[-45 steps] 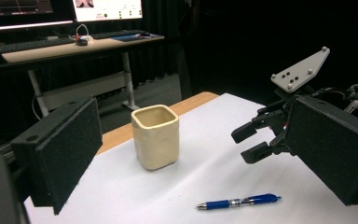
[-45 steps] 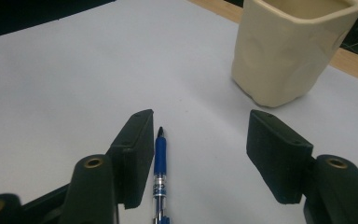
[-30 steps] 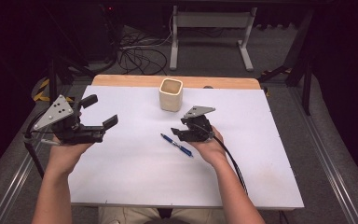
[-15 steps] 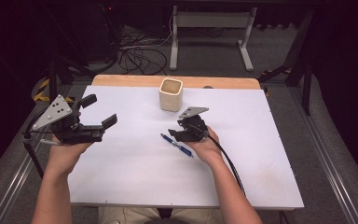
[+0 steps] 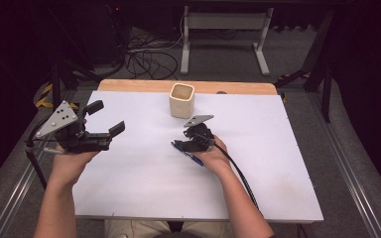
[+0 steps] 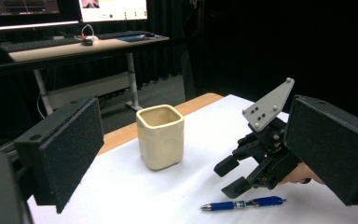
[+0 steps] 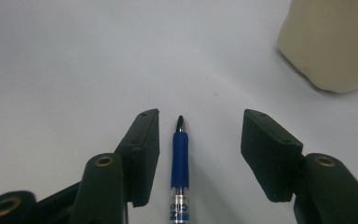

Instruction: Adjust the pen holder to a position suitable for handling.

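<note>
Right gripper [image 7: 200, 140] lower, astride blue pen [image 7: 180, 168]

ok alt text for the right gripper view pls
A blue pen lies on the white table between the open right tongs, tip pointing away, untouched by either jaw. A cream ceramic cup stands at the upper right.

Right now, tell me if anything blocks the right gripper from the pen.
Nothing visible does. The blue pen lies flat on the white table between the open jaws of the right gripper, closer to one jaw.
</note>
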Demonstrator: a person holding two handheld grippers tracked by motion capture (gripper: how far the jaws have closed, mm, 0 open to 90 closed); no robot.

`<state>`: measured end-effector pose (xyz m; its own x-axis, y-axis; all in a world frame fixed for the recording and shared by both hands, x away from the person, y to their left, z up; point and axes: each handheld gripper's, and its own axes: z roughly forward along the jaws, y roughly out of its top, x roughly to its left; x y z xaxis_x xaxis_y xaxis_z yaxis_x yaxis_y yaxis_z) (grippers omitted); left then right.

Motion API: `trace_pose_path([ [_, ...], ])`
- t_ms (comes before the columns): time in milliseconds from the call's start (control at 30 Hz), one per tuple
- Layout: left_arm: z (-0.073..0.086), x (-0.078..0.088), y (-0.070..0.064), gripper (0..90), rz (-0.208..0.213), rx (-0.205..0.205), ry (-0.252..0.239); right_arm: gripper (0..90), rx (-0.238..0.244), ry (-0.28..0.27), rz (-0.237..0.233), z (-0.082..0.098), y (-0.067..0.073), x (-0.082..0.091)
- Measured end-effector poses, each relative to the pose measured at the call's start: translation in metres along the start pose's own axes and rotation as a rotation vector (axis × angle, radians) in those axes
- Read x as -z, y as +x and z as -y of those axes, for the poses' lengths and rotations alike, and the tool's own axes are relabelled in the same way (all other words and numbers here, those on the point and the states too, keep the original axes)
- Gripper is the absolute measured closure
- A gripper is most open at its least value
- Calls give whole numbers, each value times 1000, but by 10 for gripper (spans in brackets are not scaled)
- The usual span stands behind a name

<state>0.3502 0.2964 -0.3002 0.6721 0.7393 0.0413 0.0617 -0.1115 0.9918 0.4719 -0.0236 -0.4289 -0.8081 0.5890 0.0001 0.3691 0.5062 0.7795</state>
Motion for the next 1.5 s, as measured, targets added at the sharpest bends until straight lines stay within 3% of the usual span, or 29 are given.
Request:
trace_pose_path([
  [667, 1, -1, 0, 57, 11, 0, 10, 573, 26, 134, -4, 2, 10, -32],
  [900, 2, -3, -1, 58, 11, 1, 11, 599, 40, 151, 9, 2, 11, -33],
  [1033, 2, -4, -2, 58, 15, 2, 13, 668, 61, 170, 11, -1, 15, -34],
  [1067, 2, -4, -2, 58, 14, 0, 14, 688, 38, 174, -1, -1, 13, -34],
  [1233, 3, -6, -3, 59, 12, -4, 22, 799, 22, 171, -2, -1, 7, -34],
  [1500, 5, -10, -3, 60, 17, -1, 28, 804, 28, 162, 12, -1, 8, -32],
])
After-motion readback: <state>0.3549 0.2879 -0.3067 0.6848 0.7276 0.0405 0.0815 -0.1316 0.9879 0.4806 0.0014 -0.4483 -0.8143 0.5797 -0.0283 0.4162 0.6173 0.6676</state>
